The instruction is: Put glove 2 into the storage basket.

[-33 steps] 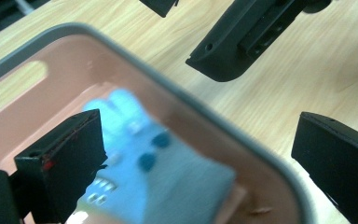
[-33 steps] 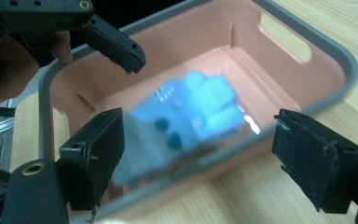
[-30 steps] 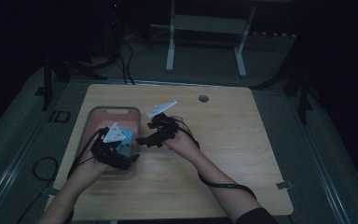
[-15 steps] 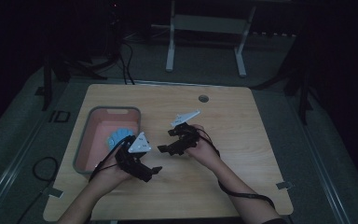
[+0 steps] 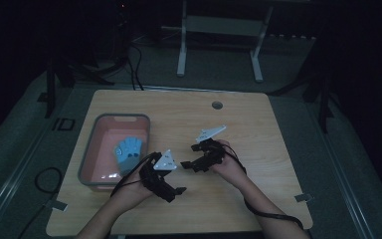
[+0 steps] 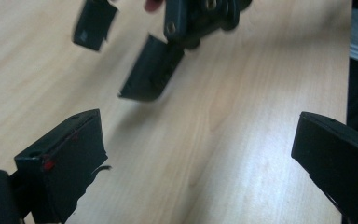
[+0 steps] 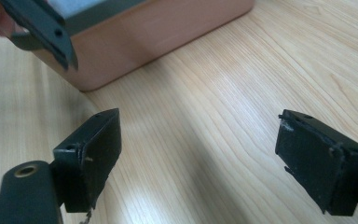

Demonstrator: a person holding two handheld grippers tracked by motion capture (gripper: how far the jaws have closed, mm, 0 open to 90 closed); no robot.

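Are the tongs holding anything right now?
No, nothing is held. The left tongs and the right tongs are both open over bare table. The blue thing lies in the pink bin.

Bin (image 5: 92,152) on table (image 5: 258,129) left side; glove (image 5: 128,151) inside bin.

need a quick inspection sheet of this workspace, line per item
surface: wooden table, bare apart from a round grommet hole near the far edge
job's things: blue object lying inside the pink bin at the table's left
clutter: nothing seen
grippers: left gripper open and unloaded, over the table beside the bin; right gripper open and unloaded, facing the bin
cables: one trails from each gripper; more lie on the floor beyond the table
surroundings: dark room, white stand legs behind the table
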